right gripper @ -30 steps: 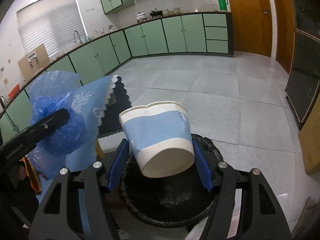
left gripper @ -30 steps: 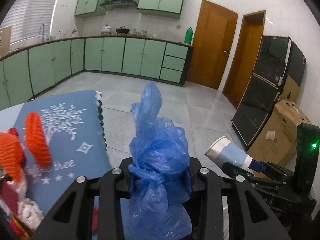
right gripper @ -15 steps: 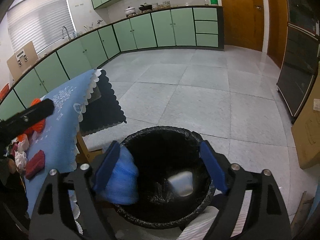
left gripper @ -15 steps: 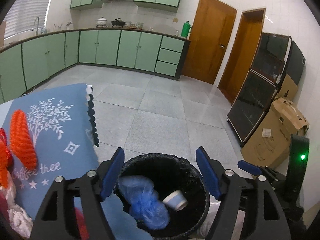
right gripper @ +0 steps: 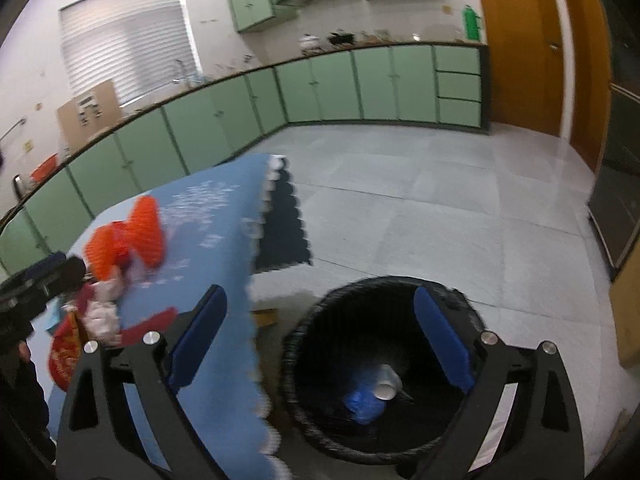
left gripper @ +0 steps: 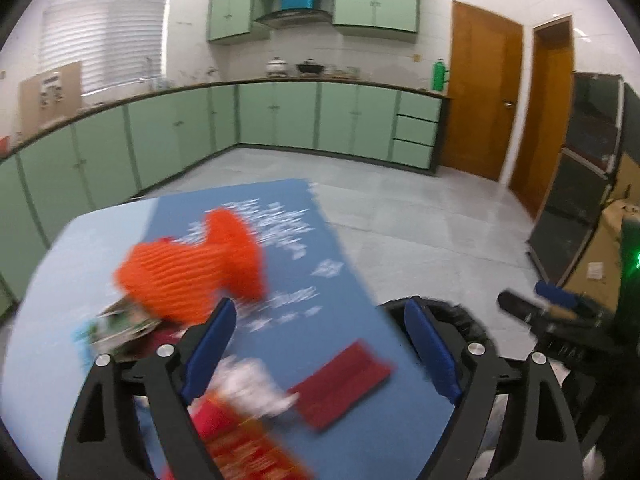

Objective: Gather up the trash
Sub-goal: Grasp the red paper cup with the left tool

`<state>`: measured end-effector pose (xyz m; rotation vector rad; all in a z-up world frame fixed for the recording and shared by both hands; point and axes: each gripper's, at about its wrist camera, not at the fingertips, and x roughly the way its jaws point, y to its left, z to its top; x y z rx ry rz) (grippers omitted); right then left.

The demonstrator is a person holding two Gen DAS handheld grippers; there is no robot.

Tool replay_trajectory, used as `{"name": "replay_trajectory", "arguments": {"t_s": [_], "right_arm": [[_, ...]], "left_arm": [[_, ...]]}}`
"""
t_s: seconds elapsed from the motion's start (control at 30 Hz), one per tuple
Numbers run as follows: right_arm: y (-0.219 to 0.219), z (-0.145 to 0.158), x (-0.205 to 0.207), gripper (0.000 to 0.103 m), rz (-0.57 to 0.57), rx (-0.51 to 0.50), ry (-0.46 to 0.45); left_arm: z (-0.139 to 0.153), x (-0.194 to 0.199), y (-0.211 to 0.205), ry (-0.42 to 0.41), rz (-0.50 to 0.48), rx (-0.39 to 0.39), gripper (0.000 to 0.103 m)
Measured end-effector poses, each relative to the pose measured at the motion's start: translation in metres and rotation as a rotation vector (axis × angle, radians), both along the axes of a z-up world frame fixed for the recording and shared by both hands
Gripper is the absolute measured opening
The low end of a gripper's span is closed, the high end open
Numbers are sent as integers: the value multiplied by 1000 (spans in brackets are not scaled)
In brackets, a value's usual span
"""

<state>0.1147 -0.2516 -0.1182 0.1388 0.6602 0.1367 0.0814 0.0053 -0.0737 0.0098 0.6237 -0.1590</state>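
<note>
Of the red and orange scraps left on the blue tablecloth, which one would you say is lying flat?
The dark red rectangular packet, lying flat near the cloth's edge beside the bin. The orange honeycomb paper stands puffed up, and the red printed wrapper looks crumpled.

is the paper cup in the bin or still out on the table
In the bin. The paper cup lies tipped at the bottom of the bin, beside the blue bag.

table litter: motion blur smears it, you can't read the red packet's print.
bin: your left gripper's finger hides most of its rim.
blue bag: only partly visible deep inside.
</note>
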Motion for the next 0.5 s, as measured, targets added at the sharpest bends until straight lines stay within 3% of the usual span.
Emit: {"name": "replay_trajectory", "arguments": {"t_s": [0.23, 0.5], "right_arm": [[41, -1, -12, 92, 66, 44, -1], [68, -5, -26, 92, 96, 10, -3]], "left_arm": [[-13, -37, 50, 41, 104, -8, 87], [-37, -56, 66, 80, 119, -19, 87]]}}
